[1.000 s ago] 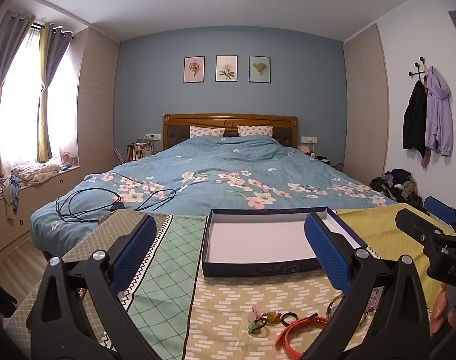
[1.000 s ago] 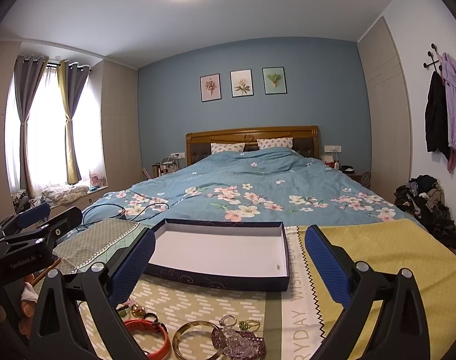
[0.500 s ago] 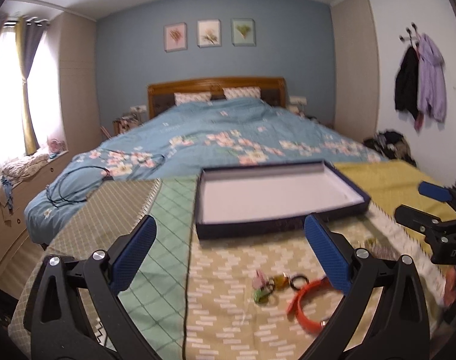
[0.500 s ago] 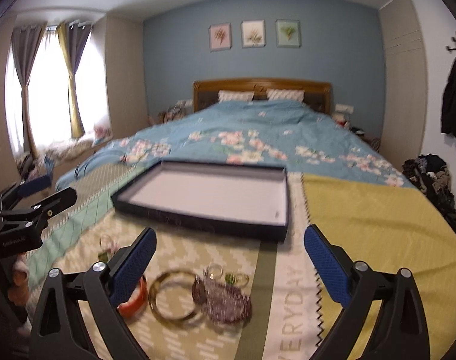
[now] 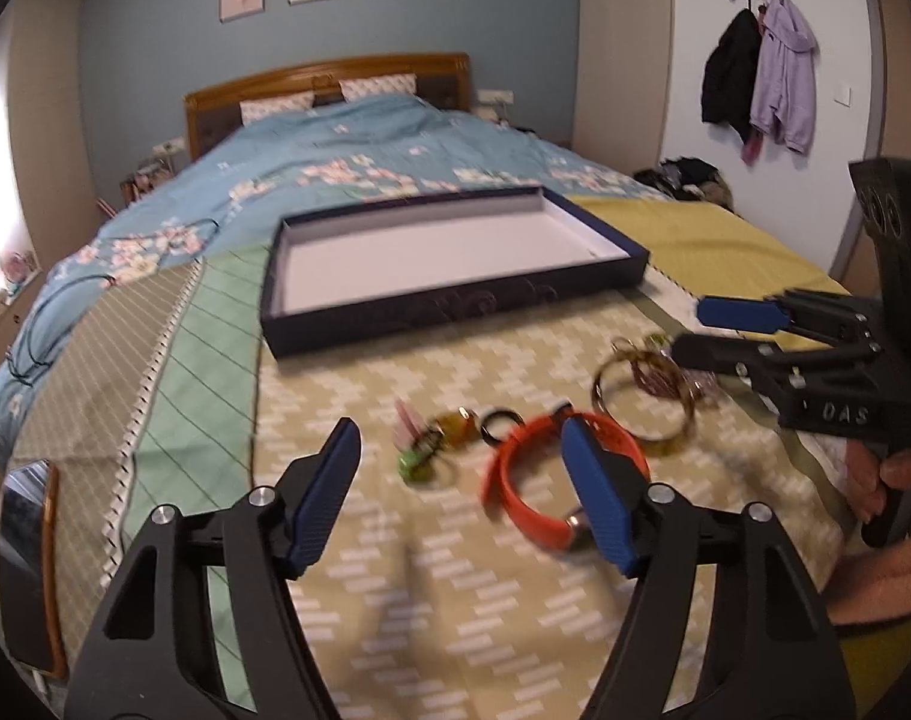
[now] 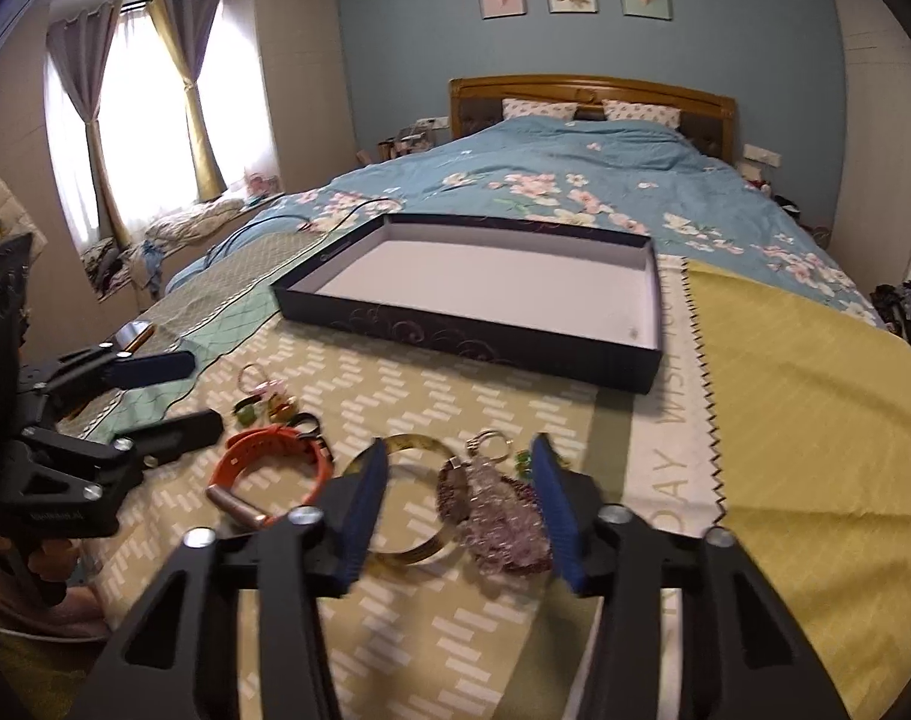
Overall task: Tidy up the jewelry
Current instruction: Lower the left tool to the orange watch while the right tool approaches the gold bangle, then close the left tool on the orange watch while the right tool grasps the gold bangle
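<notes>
Jewelry lies on a patterned cloth in front of an empty dark blue box tray (image 5: pixel 455 324) (image 6: pixel 467 339). An orange bracelet (image 5: pixel 509 480) (image 6: pixel 263 450), a cluster of small rings (image 5: pixel 431 444) (image 6: pixel 269 405), a gold bangle (image 5: pixel 641 438) (image 6: pixel 413 552) and a purple beaded piece (image 5: pixel 656 375) (image 6: pixel 497 510) sit close together. My left gripper (image 5: pixel 455 438) (image 6: pixel 202 391) hovers over the rings and the orange bracelet, its jaws closing, no pad pressing on anything. My right gripper (image 6: pixel 458 450) (image 5: pixel 692 333) hangs over the bangle and the beaded piece, jaws closing, not gripping.
The cloth covers the foot of a bed with a blue floral duvet (image 6: pixel 575 180). A black cable (image 5: pixel 41 330) lies on the bed's left side. A dark, wood-framed flat object (image 5: pixel 29 558) lies at the cloth's left edge. A hand (image 5: pixel 899 480) holds the right gripper.
Both grippers have tipped down and sunk toward the jewelry, so the pieces now sit between the fingers. Both pairs of jaws have narrowed, the right more than the left.
</notes>
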Motion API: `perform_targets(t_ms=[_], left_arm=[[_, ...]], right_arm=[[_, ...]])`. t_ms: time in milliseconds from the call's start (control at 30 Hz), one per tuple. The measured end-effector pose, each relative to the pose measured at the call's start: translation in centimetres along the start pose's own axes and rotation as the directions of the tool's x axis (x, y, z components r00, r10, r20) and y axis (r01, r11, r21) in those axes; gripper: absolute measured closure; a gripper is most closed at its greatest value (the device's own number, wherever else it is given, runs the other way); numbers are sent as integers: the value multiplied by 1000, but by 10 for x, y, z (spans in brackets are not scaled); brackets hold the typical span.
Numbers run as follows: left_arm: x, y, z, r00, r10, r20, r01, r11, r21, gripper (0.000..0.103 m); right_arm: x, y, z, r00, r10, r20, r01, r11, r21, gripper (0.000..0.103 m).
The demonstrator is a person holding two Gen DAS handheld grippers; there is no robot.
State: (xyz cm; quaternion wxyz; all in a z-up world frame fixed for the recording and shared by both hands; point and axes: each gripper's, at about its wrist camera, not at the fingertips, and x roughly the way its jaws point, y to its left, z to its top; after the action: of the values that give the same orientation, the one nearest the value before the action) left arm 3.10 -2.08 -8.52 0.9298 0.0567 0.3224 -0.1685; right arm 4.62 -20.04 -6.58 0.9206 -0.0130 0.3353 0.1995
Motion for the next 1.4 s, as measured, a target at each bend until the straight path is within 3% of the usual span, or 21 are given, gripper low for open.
perform_targets(t_ms=[233, 367, 533, 600, 733, 1000, 1100, 1167, 1400], left_arm=[[9, -2, -6, 995, -76, -71, 76, 997, -11, 54], [14, -1, -7, 988, -105, -112, 103, 994, -28, 66], [22, -2, -6, 982, -121, -143, 117, 993, -33, 69], [25, 0, -5, 980, -126, -156, 122, 992, -36, 69], [31, 0, -2, 973, -134, -187, 130, 991, -35, 82], [36, -2, 1, 973, -110, -203, 111, 994, -5, 74], [39, -2, 2, 971, -112, -210, 113, 994, -8, 80], [39, -5, 1, 973, -100, -208, 104, 995, 7, 93], [30, -3, 8, 977, -123, -174, 124, 992, -5, 94]], right_arm=[[14, 3, 1, 996, 28, -81, -28, 1000, -2, 81], [23, -2, 1, 993, 35, -116, -31, 999, 31, 84], [29, -1, 2, 990, 29, -140, -27, 999, 17, 85], [29, -1, 2, 990, 17, -143, -16, 1000, 12, 94], [29, -8, 2, 989, 31, -146, -27, 999, 32, 98], [32, -5, 4, 985, 29, -171, -28, 1000, 6, 96], [33, -4, 4, 985, 16, -172, -18, 1000, -12, 98], [31, -4, 4, 986, 20, -168, -22, 1000, -10, 98], [18, -12, 11, 991, 77, -113, -71, 996, 54, 98]])
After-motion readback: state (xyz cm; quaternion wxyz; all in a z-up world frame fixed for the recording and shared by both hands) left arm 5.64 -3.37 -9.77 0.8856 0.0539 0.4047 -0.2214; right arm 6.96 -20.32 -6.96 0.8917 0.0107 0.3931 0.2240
